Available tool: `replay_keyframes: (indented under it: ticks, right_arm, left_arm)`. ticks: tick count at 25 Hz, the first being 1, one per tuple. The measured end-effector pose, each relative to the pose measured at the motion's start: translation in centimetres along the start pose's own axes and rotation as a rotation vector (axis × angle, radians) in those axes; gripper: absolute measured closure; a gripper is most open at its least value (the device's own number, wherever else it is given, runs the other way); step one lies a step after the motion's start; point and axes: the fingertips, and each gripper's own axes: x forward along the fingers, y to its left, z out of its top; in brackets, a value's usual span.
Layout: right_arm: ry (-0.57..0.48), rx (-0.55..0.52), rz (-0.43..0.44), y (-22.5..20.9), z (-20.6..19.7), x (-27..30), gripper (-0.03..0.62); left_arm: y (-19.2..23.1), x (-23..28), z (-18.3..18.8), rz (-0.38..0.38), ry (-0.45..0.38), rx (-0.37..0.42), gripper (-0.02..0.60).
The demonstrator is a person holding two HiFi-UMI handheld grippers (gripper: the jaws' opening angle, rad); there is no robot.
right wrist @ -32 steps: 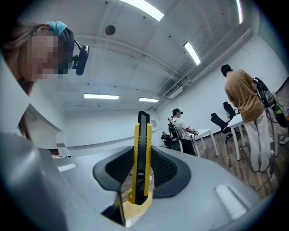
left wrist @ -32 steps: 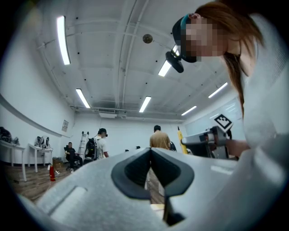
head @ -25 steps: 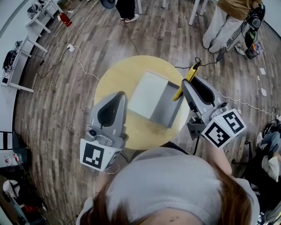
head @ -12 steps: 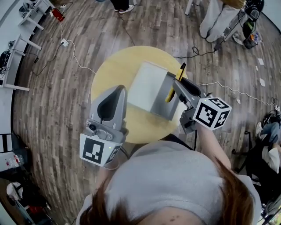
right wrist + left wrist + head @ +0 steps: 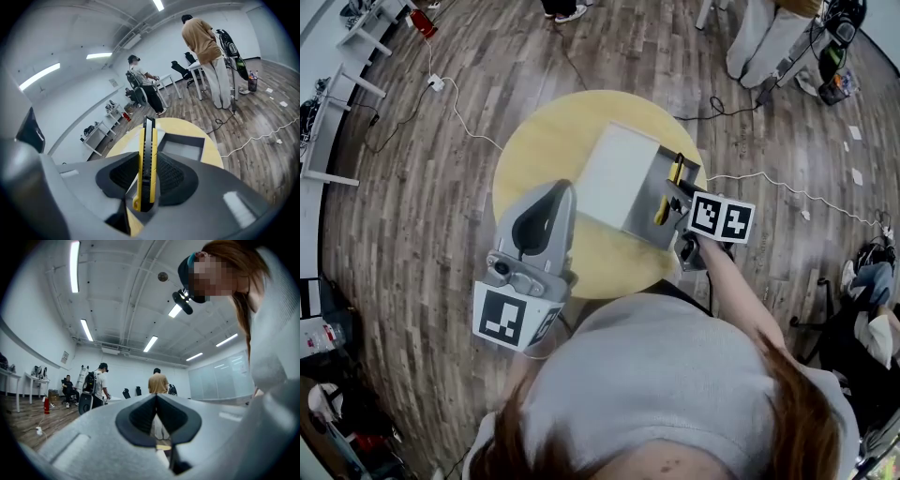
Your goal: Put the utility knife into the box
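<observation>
Wood planks cover the floor (image 5: 412, 244) of this wide room, and on them stands a round yellow table (image 5: 530, 159). The utility knife (image 5: 146, 161) is clamped between the jaws of the right gripper (image 5: 673, 195), which press on its yellow and black body near the middle, with one end sticking out forward. It hangs over the right edge of the open grey box (image 5: 639, 220); I cannot tell if it touches. I judge the knife light, stiff and a little slippery on its plastic sides, so the ribbed middle is the good place to hold. The left gripper (image 5: 553, 202) hovers beside the box, with its jaws closed on nothing.
</observation>
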Motion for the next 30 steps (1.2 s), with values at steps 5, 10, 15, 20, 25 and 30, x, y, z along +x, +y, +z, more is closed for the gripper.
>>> replay_keyframes:
  ticks: [5, 10, 15, 20, 25, 30]
  right_arm:
    - [0.087, 0.082, -0.019, -1.2, -1.8, 2.2, 0.474]
    - [0.131, 0.148, -0.058, -2.4, -2.9, 3.9, 0.474]
    - [0.19, 0.186, -0.097, -3.3, -4.1, 5.2, 0.473]
    - [0.227, 0.235, -0.113, -3.6, -4.7, 6.3, 0.474]
    - [0.264, 0.243, -0.132, -3.9, -5.6, 7.4, 0.473]
    - [0.295, 0.261, -0.149, -4.1, -6.2, 8.2, 0.473]
  left_arm:
    - [0.6, -0.5, -0.1, 0.028, 0.005, 0.006, 0.578]
    - [0.5, -0.9, -0.2, 0.042, 0.0, -0.004, 0.578]
    - [1.0, -1.2, -0.1, 0.065, -0.004, -0.004, 0.578]
    - [1.4, -1.4, -0.1, 0.077, -0.004, -0.008, 0.578]
    - [1.6, -1.7, 0.0, 0.079, -0.01, -0.022, 0.578]
    - [1.9, -1.9, 0.0, 0.086, -0.008, -0.019, 0.578]
